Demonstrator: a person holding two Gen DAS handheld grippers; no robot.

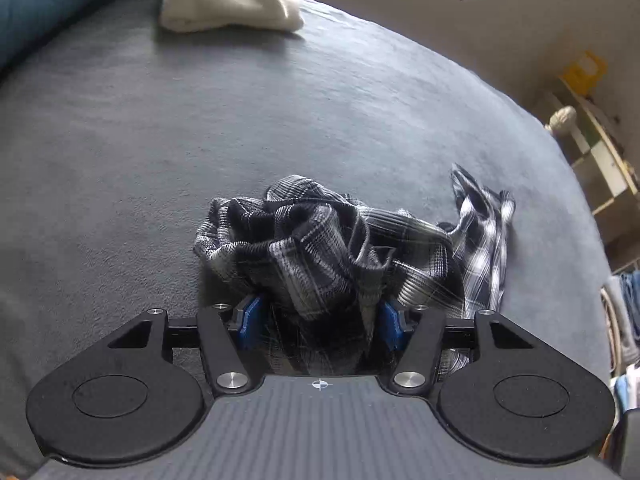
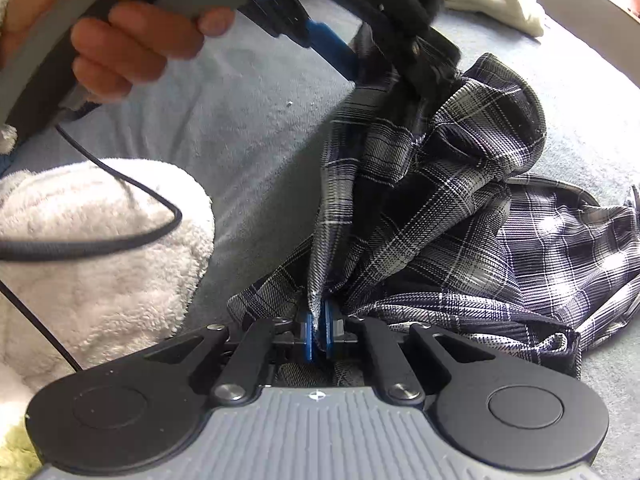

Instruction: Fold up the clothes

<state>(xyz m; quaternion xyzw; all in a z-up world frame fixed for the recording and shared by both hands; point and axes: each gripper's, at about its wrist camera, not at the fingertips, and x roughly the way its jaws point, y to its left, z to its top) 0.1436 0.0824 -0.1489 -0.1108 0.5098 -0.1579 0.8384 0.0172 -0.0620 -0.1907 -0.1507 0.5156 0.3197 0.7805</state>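
A dark plaid shirt (image 1: 320, 248) lies crumpled on the grey-blue bed cover (image 1: 160, 140). My left gripper (image 1: 320, 320) stands over it with its blue pads apart. A bunch of the cloth sits between them, and a gap shows beside the left pad. In the right wrist view the plaid shirt (image 2: 460, 184) rises in a stretched fold from my right gripper (image 2: 319, 334) toward the left gripper's blue finger (image 2: 328, 44). The right gripper's blue pads are shut on that fold at the shirt's near edge. A person's hand (image 2: 120, 40) holds the left gripper's handle.
A folded white garment (image 1: 228, 0) lies at the far side of the bed, beside a blue duvet (image 1: 40, 0). Shelves (image 1: 600, 152) stand past the bed's right edge. A fluffy white sleeve (image 2: 100, 260) and a black cable (image 2: 120, 240) fill the right wrist view's left side.
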